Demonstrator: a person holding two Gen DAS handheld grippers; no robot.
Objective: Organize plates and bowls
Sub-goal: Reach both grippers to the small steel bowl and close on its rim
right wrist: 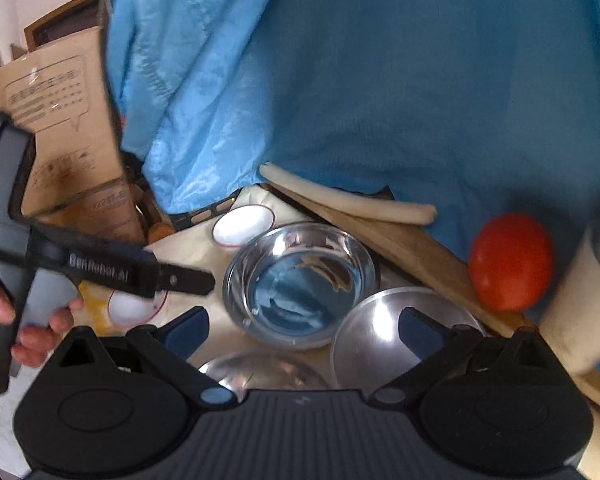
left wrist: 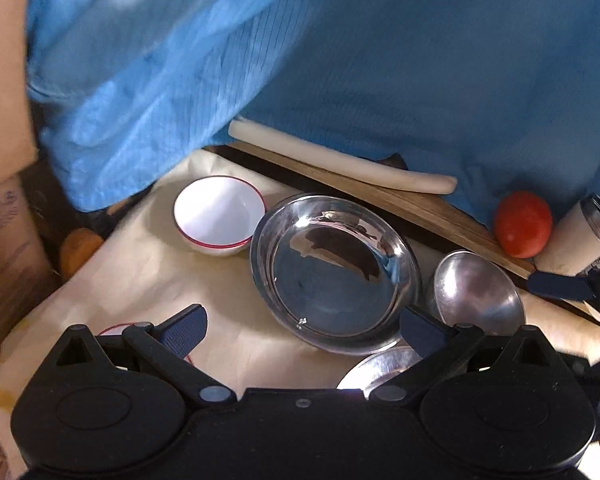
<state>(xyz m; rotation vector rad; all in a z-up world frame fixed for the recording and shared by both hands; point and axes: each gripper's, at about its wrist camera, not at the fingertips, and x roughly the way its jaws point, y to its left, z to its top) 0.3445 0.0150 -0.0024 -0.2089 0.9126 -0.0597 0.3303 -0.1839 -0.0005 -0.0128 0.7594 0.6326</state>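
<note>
A large steel bowl [left wrist: 336, 268] [right wrist: 300, 280] sits mid-table on a cream cloth. A white red-rimmed bowl [left wrist: 220, 216] [right wrist: 242, 226] stands behind it to the left. A smaller steel bowl [left wrist: 480, 292] [right wrist: 384, 336] lies to its right. Another steel dish [left wrist: 380, 368] [right wrist: 260, 372] lies near the front edge. A second white red-rimmed dish [right wrist: 134, 306] sits front left. My left gripper [left wrist: 304, 332] is open and empty above the cloth; it also shows in the right wrist view [right wrist: 196, 282]. My right gripper [right wrist: 304, 332] is open and empty over the steel bowls.
A blue cloth [left wrist: 380, 60] hangs behind the table. A wooden board [left wrist: 420, 208] with a white roll [left wrist: 340, 160] lies along the back. A tomato [left wrist: 522, 224] [right wrist: 510, 262] and a white jar [left wrist: 580, 240] stand at the right. Cardboard boxes [right wrist: 68, 128] stand at the left.
</note>
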